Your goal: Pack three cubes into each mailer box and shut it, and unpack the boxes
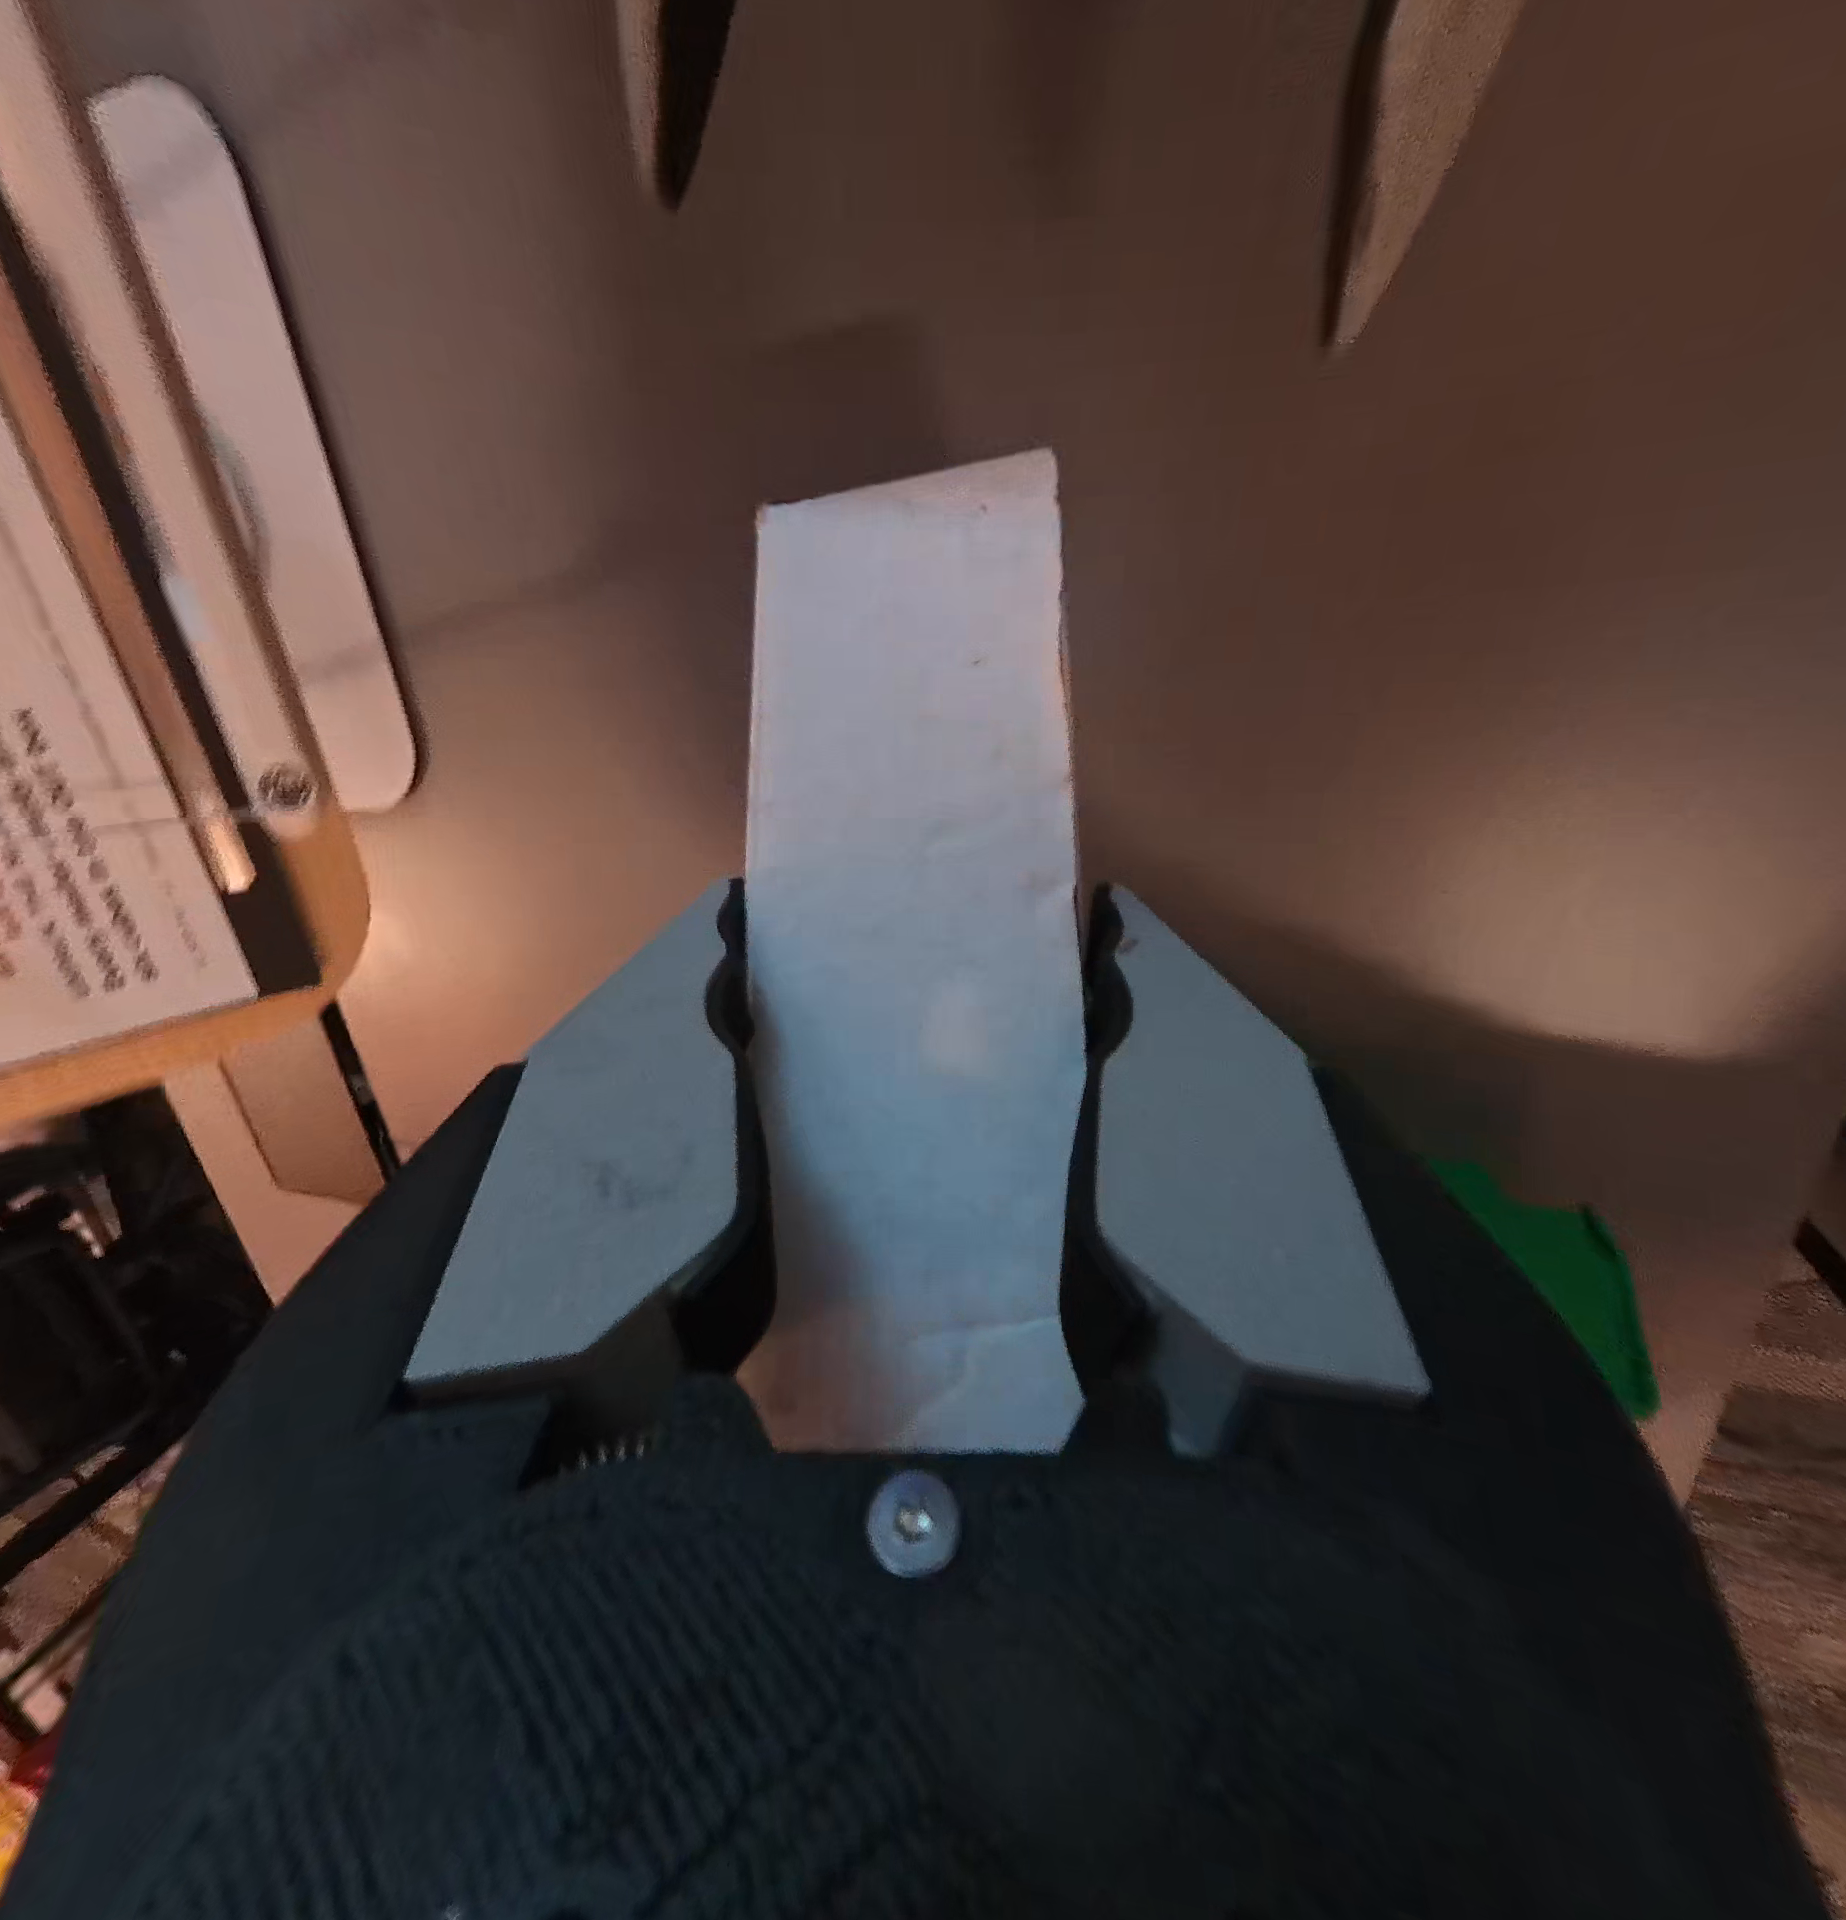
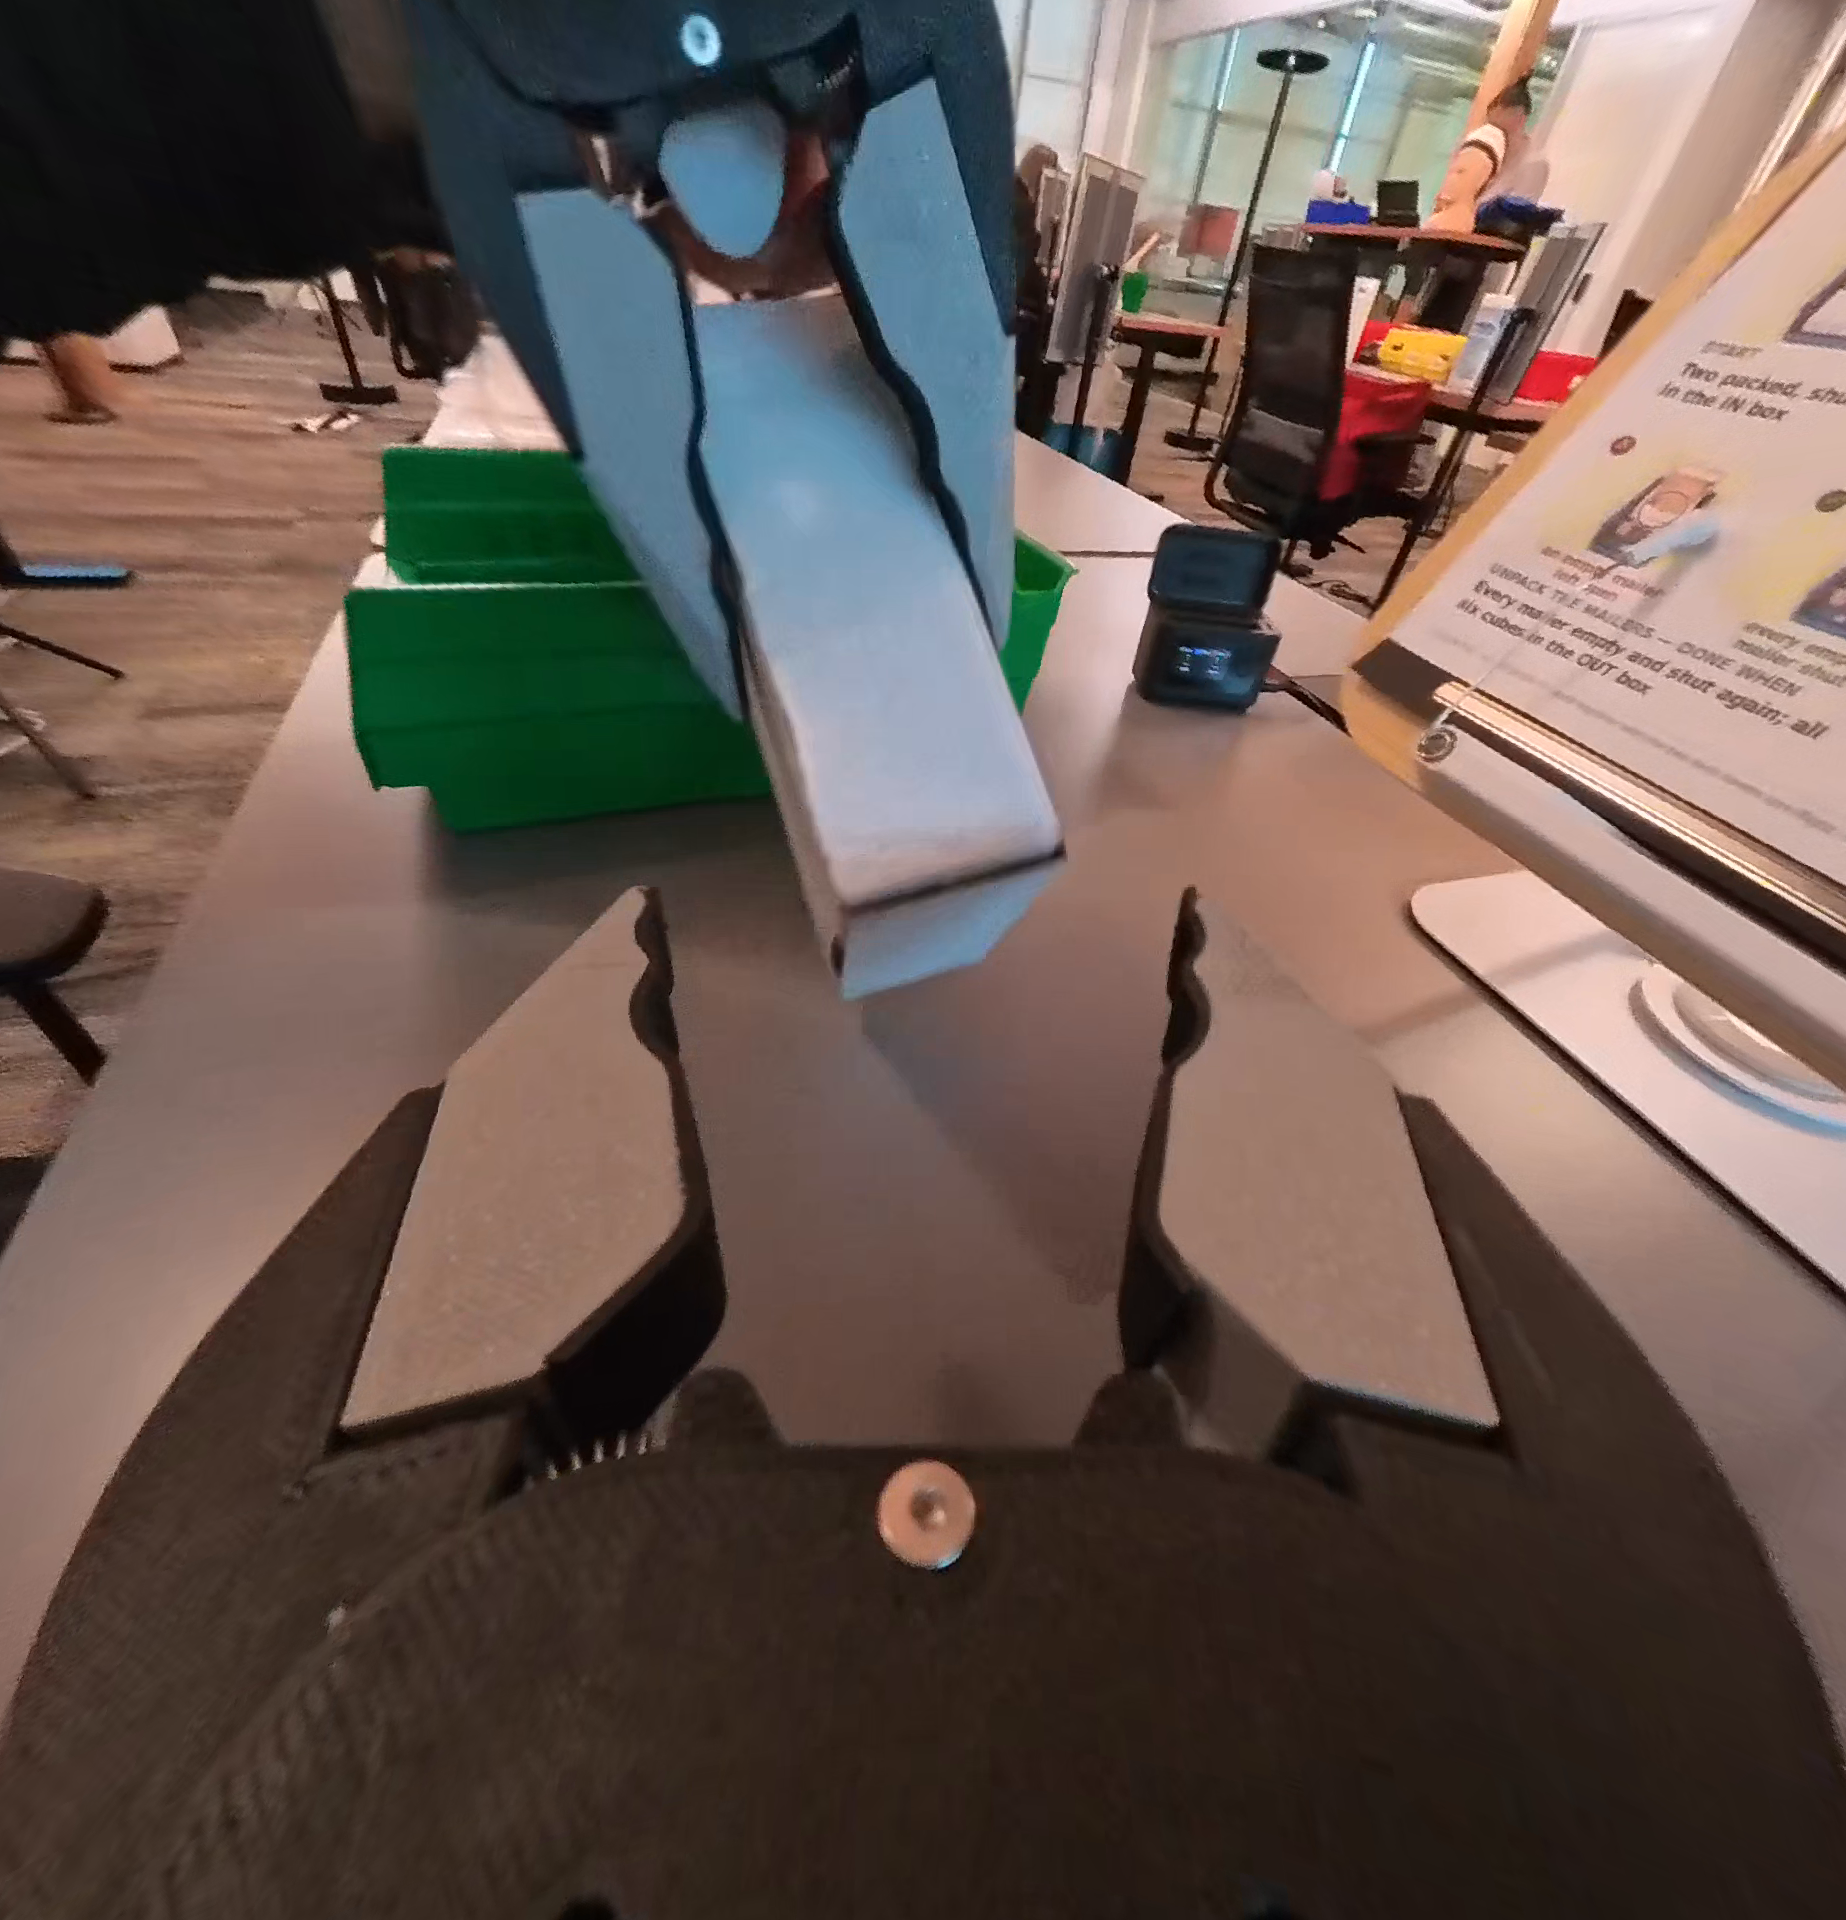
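Left gripper [image 1: 914, 935] is clamped on the long sides of a white mailer box [image 1: 908, 935], lifting it clear of the tabletop [image 2: 1262, 862] and tilting its free end down toward the right gripper [image 2: 919, 997]. That one hangs low with its jaws spread wide and nothing between them, probably lined up to take the box's near end or work its flap. The box looks shut, though the blur leaves doubt. Behind sit green bins [image 2: 524, 665], beside an instruction board [image 2: 1667, 582].

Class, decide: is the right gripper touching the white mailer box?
Apart. The right wrist view shows the right gripper open, with bare table between its fingertips and the mailer box held by the left gripper.
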